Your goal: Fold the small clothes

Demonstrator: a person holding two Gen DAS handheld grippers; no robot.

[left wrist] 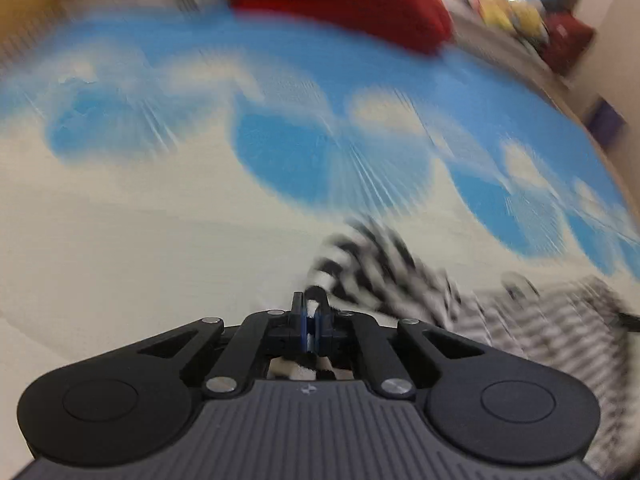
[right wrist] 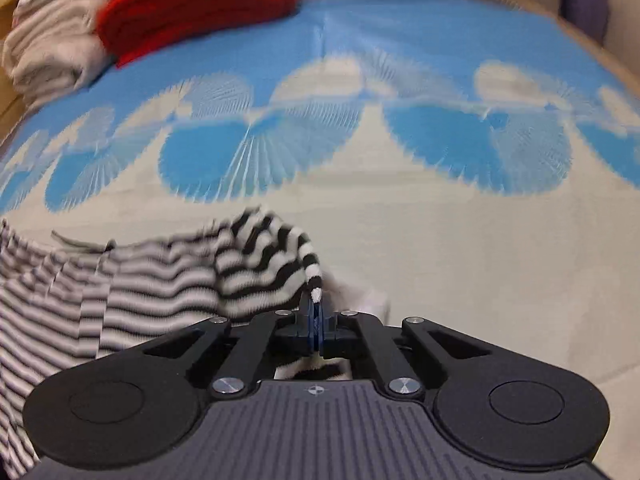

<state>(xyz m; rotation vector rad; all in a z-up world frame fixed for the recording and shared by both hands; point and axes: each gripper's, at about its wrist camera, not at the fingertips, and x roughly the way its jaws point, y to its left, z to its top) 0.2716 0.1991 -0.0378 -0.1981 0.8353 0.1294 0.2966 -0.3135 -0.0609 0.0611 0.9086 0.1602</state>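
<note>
A small black-and-white striped garment (left wrist: 380, 268) lies on a blue and cream patterned bedspread (left wrist: 160, 220). In the left wrist view my left gripper (left wrist: 311, 312) is shut on a bunched edge of it, and the cloth trails off to the right. The right wrist view shows the same striped garment (right wrist: 160, 280) spreading to the left. My right gripper (right wrist: 316, 312) is shut on its other bunched edge, which sticks up between the pads. The left wrist view is blurred.
A folded red cloth (right wrist: 200, 4) and a pile of cream cloths (right wrist: 52, 52) sit at the far left of the bedspread (right wrist: 440, 240). The red cloth (left wrist: 344, 0) shows at the top of the left wrist view. Coloured items (left wrist: 516, 12) stand beyond the bed.
</note>
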